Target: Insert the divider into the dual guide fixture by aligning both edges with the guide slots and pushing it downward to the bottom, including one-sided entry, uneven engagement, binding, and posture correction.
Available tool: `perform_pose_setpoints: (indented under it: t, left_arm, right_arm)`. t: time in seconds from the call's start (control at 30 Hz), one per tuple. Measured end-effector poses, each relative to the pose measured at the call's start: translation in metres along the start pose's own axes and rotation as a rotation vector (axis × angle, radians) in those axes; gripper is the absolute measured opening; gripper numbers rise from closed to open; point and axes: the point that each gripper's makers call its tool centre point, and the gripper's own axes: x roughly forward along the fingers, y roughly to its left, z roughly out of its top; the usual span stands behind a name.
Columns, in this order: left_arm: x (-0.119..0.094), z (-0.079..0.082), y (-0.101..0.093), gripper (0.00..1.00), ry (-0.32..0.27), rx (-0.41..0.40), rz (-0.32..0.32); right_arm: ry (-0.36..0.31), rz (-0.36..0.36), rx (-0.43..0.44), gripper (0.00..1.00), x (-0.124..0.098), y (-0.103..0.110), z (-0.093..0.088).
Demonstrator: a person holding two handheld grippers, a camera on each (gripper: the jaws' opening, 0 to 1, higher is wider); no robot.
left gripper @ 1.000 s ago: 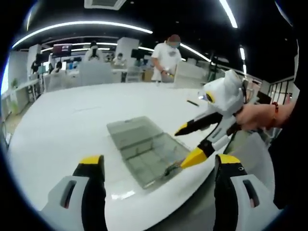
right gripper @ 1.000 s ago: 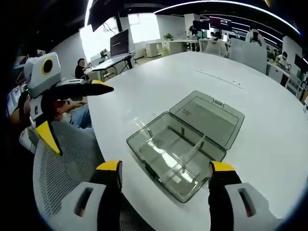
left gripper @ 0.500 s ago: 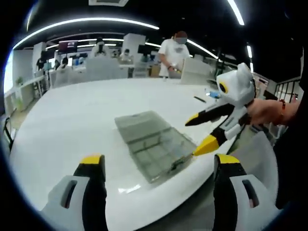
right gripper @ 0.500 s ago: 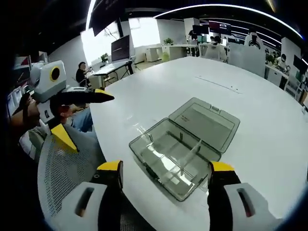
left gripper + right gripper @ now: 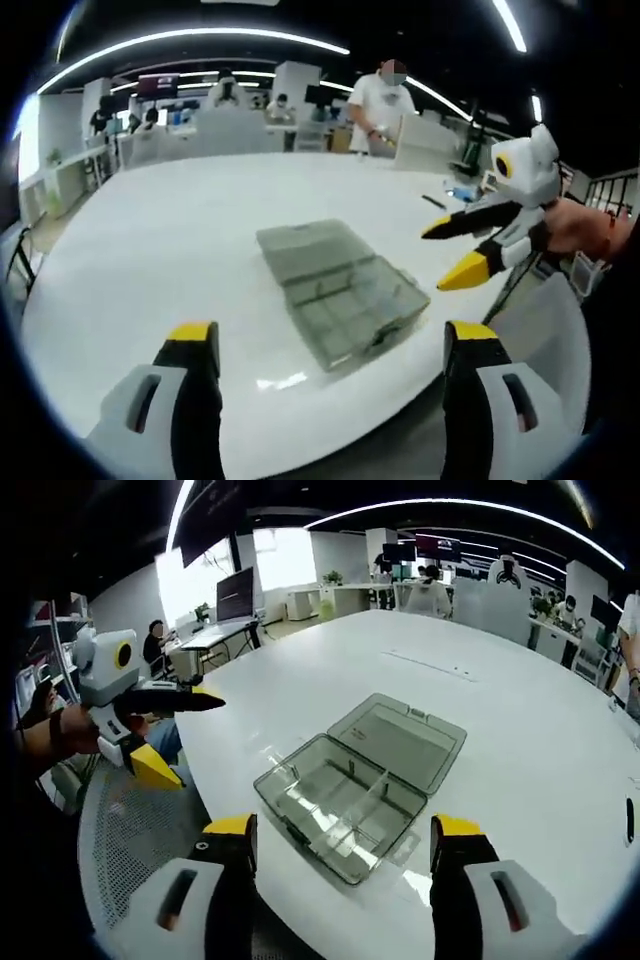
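Both grippers, left gripper (image 5: 330, 350) and right gripper (image 5: 343, 842), hover released, holding nothing, away from the open box (image 5: 352, 782); the divider (image 5: 368, 798) seems already seated, so next probably a check of its seating.

My left gripper (image 5: 320, 345) is held level with its jaws spread wide, gripping nothing. My right gripper (image 5: 340, 840) is the same, jaws wide apart. Each shows in the other's view, held in my hand (image 5: 580, 225).

The box (image 5: 340, 805) sits on the table (image 5: 520, 720) near its edge, lid (image 5: 398, 742) flat behind it. A divider (image 5: 362, 798) stands inside. Both grippers hang apart at either side.
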Motion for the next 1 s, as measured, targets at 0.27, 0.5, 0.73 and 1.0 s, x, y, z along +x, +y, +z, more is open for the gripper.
perform_pose_setpoints:
  t: [0.27, 0.5, 0.73, 1.0]
  left_arm:
    - [0.0, -0.007, 0.003, 0.89, 0.038, 0.016, 0.032]
    - [-0.001, -0.014, 0.01, 0.88, 0.083, 0.032, 0.085]
    - [-0.001, -0.022, 0.017, 0.84, 0.134, 0.039, 0.11]
    - [0.003, -0.03, 0.025, 0.81, 0.19, 0.062, 0.125]
  right_arm:
    - [-0.018, 0.009, 0.008, 0.68, -0.009, 0.004, -0.002]
    - [-0.029, 0.0, 0.013, 0.67, -0.014, 0.001, -0.001]
    - [-0.026, 0.007, 0.019, 0.66, -0.015, 0.004, -0.005]
    - [-0.032, -0.007, 0.044, 0.65, -0.016, 0.001, -0.006]
